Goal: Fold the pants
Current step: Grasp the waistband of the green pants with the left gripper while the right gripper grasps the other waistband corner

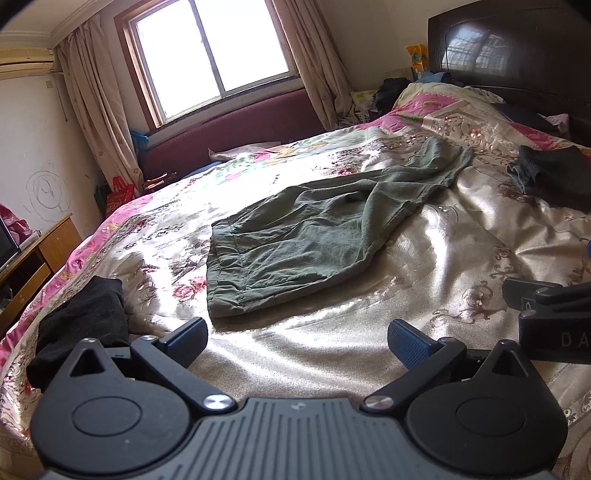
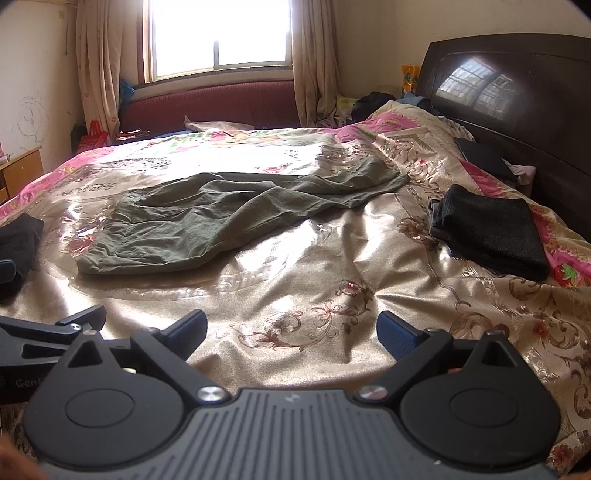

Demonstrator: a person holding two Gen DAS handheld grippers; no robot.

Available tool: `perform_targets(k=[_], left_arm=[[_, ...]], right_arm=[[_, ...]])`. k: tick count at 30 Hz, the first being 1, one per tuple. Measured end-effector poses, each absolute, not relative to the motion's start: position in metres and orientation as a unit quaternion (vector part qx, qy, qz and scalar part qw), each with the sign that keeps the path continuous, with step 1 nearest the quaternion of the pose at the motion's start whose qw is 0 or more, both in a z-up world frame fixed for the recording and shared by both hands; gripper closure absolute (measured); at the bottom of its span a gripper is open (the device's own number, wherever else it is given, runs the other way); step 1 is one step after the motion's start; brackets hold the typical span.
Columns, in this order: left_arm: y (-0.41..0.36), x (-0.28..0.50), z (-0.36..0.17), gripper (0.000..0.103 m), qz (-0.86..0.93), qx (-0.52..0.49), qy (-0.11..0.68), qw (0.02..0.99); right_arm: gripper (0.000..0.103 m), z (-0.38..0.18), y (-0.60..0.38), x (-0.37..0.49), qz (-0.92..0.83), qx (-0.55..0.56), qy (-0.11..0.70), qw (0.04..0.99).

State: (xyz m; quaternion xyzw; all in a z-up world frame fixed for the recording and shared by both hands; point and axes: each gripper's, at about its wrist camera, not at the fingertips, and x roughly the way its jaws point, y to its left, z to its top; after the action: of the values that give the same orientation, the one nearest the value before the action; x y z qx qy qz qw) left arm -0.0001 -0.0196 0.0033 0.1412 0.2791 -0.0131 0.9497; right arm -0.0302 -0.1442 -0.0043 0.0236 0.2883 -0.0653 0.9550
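Floral satin bedspread (image 2: 295,295), green pants (image 2: 221,218), sunlit window (image 2: 218,33)

Olive-green pants (image 1: 325,225) lie rumpled mid-bed, waistband near left, legs stretching toward the far right.

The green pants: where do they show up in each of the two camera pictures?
Left wrist view: the green pants lie mid-frame on the bedspread, beyond the open left gripper.
Right wrist view: the pants lie left of centre, beyond the open right gripper.
Shared landmark: the window.
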Motion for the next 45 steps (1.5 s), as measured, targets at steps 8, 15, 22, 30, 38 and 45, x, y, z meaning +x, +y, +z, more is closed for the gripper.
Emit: perform_targets(k=[8, 15, 22, 30, 38, 45], left_arm=[[-0.011, 0.028, -0.011, 0.0, -0.023, 0.135, 0.295, 0.946], [0.017, 0.076, -0.024, 0.0, -0.006, 0.168, 0.292, 0.941], [0.042, 0.131, -0.055, 0.0, -0.032, 0.21, 0.314, 0.925], [0.065, 0.161, -0.074, 0.021, -0.092, 0.233, 0.325, 0.912], [0.082, 0.183, -0.073, 0.059, -0.119, 0.247, 0.34, 0.9], [0.077, 0.176, -0.078, 0.062, -0.12, 0.236, 0.318, 0.911]], right_arm=[[0.005, -0.011, -0.141, 0.004, -0.048, 0.01, 0.308, 0.95], [0.005, -0.015, -0.134, 0.057, -0.02, -0.04, 0.314, 0.948], [0.005, -0.027, -0.119, 0.108, 0.005, -0.089, 0.321, 0.943], [0.006, -0.045, -0.096, 0.15, 0.063, -0.149, 0.325, 0.932], [0.018, -0.059, -0.088, 0.176, 0.108, -0.226, 0.32, 0.914], [0.029, -0.069, -0.087, 0.188, 0.126, -0.296, 0.312, 0.894]])
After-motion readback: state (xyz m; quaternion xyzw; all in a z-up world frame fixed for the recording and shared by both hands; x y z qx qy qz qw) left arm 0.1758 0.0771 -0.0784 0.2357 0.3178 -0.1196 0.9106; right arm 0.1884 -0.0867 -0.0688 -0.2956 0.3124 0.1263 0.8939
